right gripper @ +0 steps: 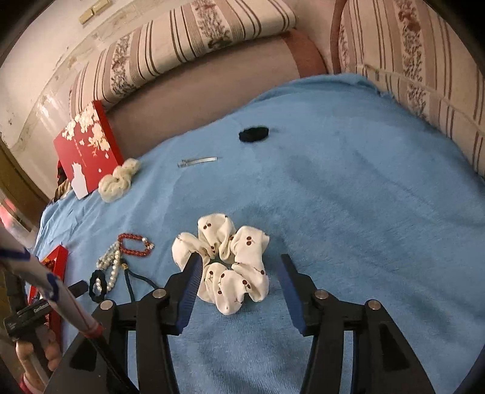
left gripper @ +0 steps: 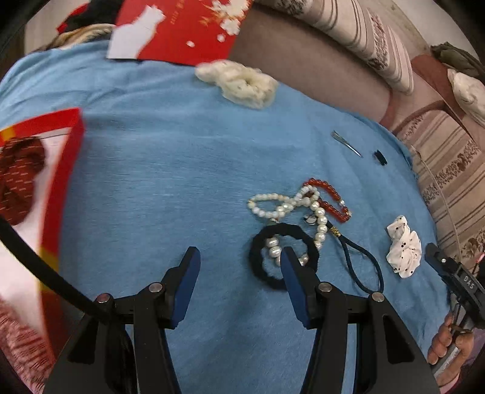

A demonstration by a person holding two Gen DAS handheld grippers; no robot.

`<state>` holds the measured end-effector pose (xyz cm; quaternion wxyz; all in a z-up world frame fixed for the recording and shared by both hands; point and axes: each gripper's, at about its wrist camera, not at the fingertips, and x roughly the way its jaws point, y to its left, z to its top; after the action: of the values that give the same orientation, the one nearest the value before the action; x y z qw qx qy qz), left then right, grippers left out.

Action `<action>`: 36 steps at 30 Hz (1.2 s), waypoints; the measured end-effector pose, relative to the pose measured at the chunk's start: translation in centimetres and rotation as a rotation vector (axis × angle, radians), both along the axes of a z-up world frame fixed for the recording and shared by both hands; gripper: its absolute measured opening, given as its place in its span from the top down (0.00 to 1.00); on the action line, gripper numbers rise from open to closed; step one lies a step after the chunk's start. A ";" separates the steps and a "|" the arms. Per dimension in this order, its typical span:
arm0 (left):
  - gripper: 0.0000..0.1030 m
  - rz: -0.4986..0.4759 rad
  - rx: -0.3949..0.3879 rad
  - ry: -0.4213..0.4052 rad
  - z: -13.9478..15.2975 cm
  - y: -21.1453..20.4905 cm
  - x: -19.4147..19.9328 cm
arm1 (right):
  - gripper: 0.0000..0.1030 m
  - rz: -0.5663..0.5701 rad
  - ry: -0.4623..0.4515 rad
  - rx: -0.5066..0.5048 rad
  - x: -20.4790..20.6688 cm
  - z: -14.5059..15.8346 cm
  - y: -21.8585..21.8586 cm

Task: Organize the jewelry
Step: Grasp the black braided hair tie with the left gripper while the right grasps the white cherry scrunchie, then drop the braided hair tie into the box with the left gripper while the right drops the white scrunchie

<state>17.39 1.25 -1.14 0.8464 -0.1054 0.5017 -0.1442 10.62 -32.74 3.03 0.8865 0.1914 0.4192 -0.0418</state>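
My left gripper (left gripper: 239,257) is open and empty over the blue cloth (left gripper: 166,181). Its right finger (left gripper: 292,272) stands over a black hair tie (left gripper: 260,242), which lies on a pearl necklace (left gripper: 288,206). A red bead bracelet (left gripper: 329,194) and a dark elastic loop (left gripper: 360,263) lie beside them. My right gripper (right gripper: 239,266) is open, with its fingers either side of a white cherry-print scrunchie (right gripper: 236,263), which also shows in the left wrist view (left gripper: 404,251). The red box (left gripper: 65,169) at the left holds a dark red scrunchie (left gripper: 18,178).
A cream scrunchie (left gripper: 242,81), a red box lid (left gripper: 188,27), a metal hair clip (right gripper: 197,161) and a small black hair tie (right gripper: 254,134) lie farther back on the cloth. Striped sofa cushions (right gripper: 188,39) border the cloth behind and to the right.
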 end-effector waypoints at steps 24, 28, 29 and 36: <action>0.92 -0.015 -0.017 -0.093 5.4 1.5 -3.9 | 0.84 0.037 0.011 -0.053 0.4 -0.9 2.4; 0.92 0.004 -0.005 -0.106 6.0 2.6 -4.1 | 0.85 0.031 -0.014 -0.032 -0.2 -0.3 2.7; 0.92 0.012 -0.005 -0.109 6.2 3.0 -4.2 | 0.85 0.030 -0.020 -0.027 -0.4 -0.2 2.7; 0.92 0.065 -0.018 -0.143 7.8 6.4 -5.4 | 0.85 0.029 -0.063 -0.009 -1.8 1.0 3.6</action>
<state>12.01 7.65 6.65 0.8833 -0.1187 0.4351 -0.1283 8.80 -29.15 4.01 0.9006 0.1824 0.3938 -0.0248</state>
